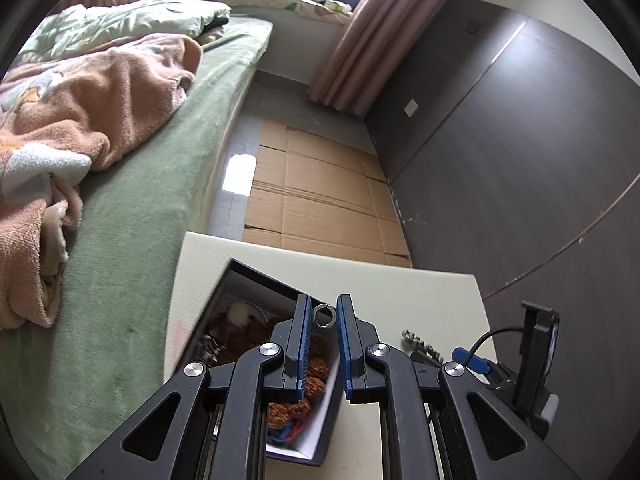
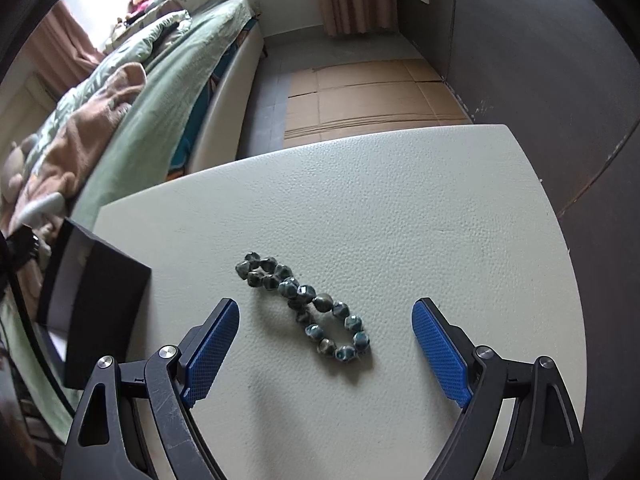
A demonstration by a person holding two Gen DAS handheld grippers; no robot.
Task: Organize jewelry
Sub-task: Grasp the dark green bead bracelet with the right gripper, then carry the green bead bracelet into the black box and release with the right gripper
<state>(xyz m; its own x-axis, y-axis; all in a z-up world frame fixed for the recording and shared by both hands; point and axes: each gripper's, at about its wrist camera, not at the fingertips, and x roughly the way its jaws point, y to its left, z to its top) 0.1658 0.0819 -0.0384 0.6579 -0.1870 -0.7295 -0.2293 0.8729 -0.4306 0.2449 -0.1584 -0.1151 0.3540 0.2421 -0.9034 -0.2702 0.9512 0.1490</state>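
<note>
My left gripper (image 1: 324, 315) is shut on a small silver ring (image 1: 324, 315), pinched between its blue pads above the open black jewelry box (image 1: 260, 280). Brown beaded bracelets (image 1: 316, 376) and other pieces lie inside the box. A bracelet of dark teal faceted beads (image 2: 308, 308) lies twisted in a figure-eight on the white table (image 2: 400, 208). My right gripper (image 2: 325, 312) hovers over it, jaws wide open, one blue pad on each side, not touching it. The box (image 2: 104, 304) stands at the left in the right wrist view. Part of the teal bracelet (image 1: 420, 346) shows right of my left gripper.
A bed (image 1: 132, 216) with green sheet and pink blanket (image 1: 80, 120) runs along the table's left. Flattened cardboard (image 1: 320, 200) covers the floor beyond the table, by a dark wall (image 1: 520, 160). The other gripper's black body and cable (image 1: 536, 360) sit at the right.
</note>
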